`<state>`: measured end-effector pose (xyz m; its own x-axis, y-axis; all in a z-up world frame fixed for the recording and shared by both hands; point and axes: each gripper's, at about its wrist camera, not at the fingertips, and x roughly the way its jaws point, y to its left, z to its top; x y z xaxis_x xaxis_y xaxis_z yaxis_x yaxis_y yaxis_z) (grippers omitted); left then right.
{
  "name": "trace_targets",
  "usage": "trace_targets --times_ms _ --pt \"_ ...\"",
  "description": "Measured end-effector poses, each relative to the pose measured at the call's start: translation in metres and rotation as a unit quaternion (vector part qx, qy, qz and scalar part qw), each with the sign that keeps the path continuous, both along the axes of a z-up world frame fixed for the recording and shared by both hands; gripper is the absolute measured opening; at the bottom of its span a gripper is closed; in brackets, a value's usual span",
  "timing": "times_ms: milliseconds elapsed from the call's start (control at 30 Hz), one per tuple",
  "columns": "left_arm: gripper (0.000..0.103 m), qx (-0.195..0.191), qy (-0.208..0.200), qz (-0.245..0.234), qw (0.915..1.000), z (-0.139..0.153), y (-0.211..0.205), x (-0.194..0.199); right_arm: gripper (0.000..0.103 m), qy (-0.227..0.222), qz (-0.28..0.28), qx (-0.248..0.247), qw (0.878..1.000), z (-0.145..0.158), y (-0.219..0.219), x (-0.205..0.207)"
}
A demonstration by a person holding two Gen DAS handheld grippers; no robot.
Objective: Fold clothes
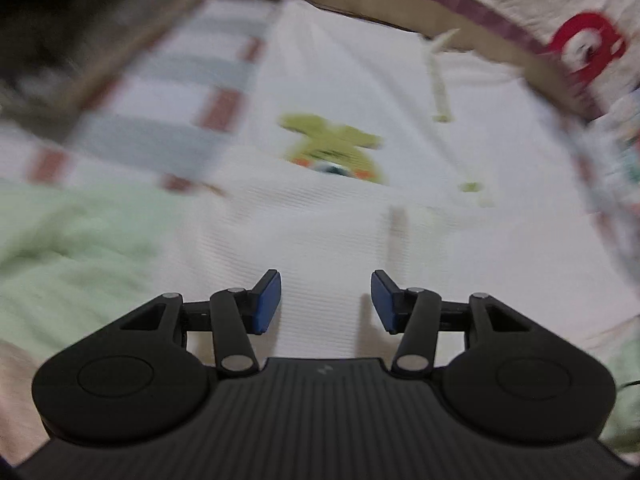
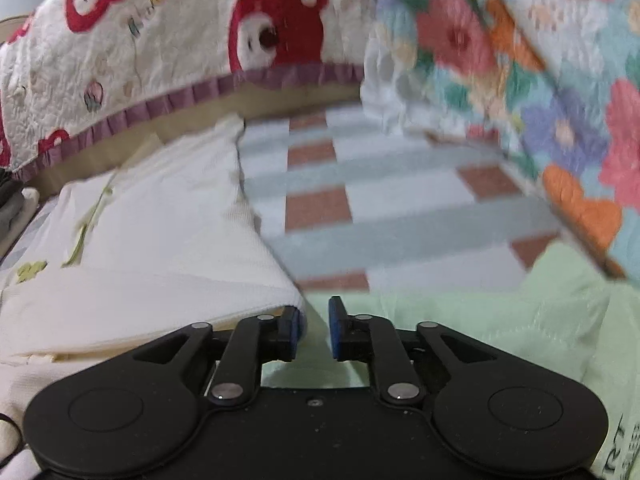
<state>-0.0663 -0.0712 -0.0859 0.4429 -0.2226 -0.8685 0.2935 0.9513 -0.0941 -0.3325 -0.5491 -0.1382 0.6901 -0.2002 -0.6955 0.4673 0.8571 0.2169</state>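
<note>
While the left gripper (image 1: 326,300) hovers with jaws apart and empty above a white waffle-knit garment (image 1: 340,232), the right gripper (image 2: 313,330) sits slightly parted at the folded corner, clamping nothing. One fold looks laid on the checked bedsheet (image 2: 380,200); the next move likely calls for gripping a fresh edge.

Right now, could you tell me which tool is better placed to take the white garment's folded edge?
Probably the right tool: the garment's folded corner lies beside it. The left tool hovers open over flat cloth.
</note>
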Motion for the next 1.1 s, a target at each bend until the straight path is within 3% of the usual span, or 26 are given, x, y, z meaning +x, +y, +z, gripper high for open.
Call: trace_targets --times_ms 67,133,300,400,533,633,700,767,833,933,1100 --pt "0.045 0.028 -0.013 -0.029 0.9991 0.007 -0.001 -0.001 0.022 -0.003 -0.01 0.065 0.998 0.002 -0.007 -0.01" --pt "0.045 0.008 -0.012 -0.047 0.9988 0.013 0.001 0.004 0.022 -0.038 -0.021 0.139 0.989 0.004 -0.015 -0.029" --pt "0.046 -0.033 -0.009 -0.089 0.9955 0.017 -0.02 0.024 0.027 -0.084 -0.038 0.151 0.984 0.027 -0.018 -0.041" --pt "0.048 -0.044 0.011 -0.118 0.992 0.006 -0.041 0.034 0.029 -0.081 0.003 0.12 0.989 0.049 -0.008 -0.007" --pt "0.048 -0.026 -0.002 -0.142 0.9895 -0.001 -0.06 0.047 0.03 -0.052 0.084 0.067 0.993 0.079 0.008 0.058" --pt "0.037 -0.027 -0.013 -0.172 0.9846 -0.001 -0.07 0.064 0.031 -0.002 0.146 -0.028 0.989 0.108 0.023 0.123" --pt "0.035 -0.029 -0.025 -0.189 0.9812 0.001 -0.078 0.075 0.033 0.003 0.179 -0.068 0.981 0.128 0.027 0.164" --pt "0.035 -0.039 -0.035 -0.198 0.9787 0.003 -0.088 0.09 0.044 -0.004 0.181 -0.046 0.982 0.139 0.017 0.202" --pt "0.035 -0.044 -0.043 -0.199 0.9782 0.003 -0.1 0.108 0.045 -0.006 0.162 -0.005 0.987 0.136 0.005 0.237" --pt "0.04 -0.057 -0.052 -0.194 0.978 0.0 -0.123 0.143 0.045 0.011 0.134 0.032 0.99 0.112 -0.007 0.287" --pt "0.038 -0.044 -0.072 -0.195 0.977 -0.007 -0.167 0.196 0.045 -0.018 0.072 0.041 0.996 0.062 -0.012 0.349"
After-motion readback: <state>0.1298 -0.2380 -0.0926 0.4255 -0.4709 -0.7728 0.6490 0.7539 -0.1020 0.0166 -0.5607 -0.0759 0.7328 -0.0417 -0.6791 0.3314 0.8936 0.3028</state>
